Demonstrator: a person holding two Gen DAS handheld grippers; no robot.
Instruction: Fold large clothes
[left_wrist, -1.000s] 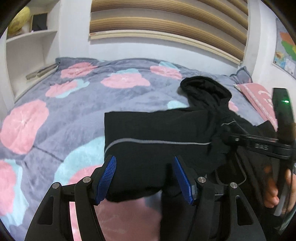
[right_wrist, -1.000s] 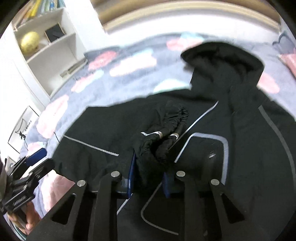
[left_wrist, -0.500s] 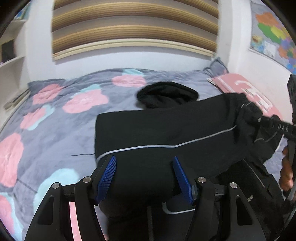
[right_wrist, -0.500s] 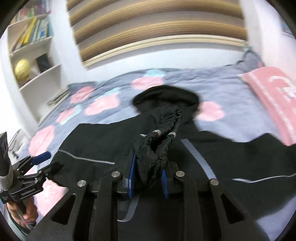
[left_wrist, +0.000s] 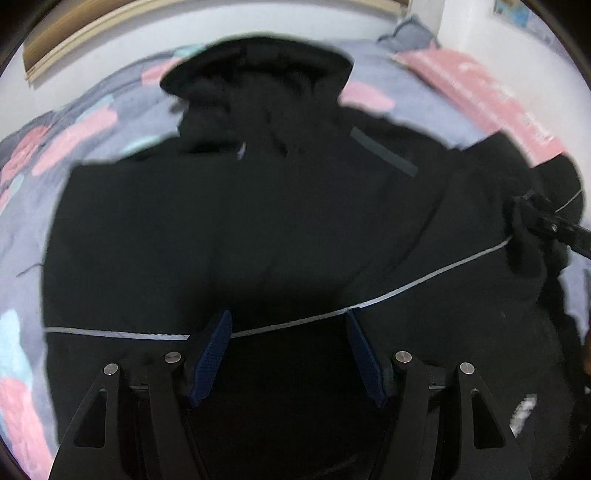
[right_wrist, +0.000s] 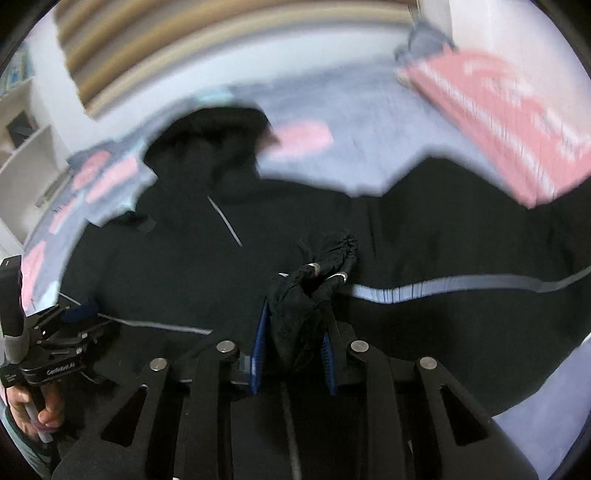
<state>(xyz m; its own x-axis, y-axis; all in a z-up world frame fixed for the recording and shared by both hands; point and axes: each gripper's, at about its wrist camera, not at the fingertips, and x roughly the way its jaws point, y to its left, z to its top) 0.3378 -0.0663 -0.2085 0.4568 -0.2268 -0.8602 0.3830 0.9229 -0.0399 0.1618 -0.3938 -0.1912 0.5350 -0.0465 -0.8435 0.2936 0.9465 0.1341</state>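
Note:
A large black hooded jacket with thin grey stripes lies spread across the bed, hood toward the headboard. My left gripper hovers over its lower hem with jaws wide apart and black cloth between and under the blue pads. My right gripper is shut on a bunched fold of the jacket's hem with drawcord tips; it shows at the right edge of the left wrist view. The jacket fills the right wrist view too.
The bed has a grey blanket with pink and teal flowers. A pink pillow lies at the head on the right. White shelves stand at the left. The slatted headboard is behind. The left gripper also appears at the right wrist view's left edge.
Both grippers swept to the right over the bed and tilted down, the right one dragging the gripped cloth with it. The jacket now lies spread wider. Both views are blurred by motion.

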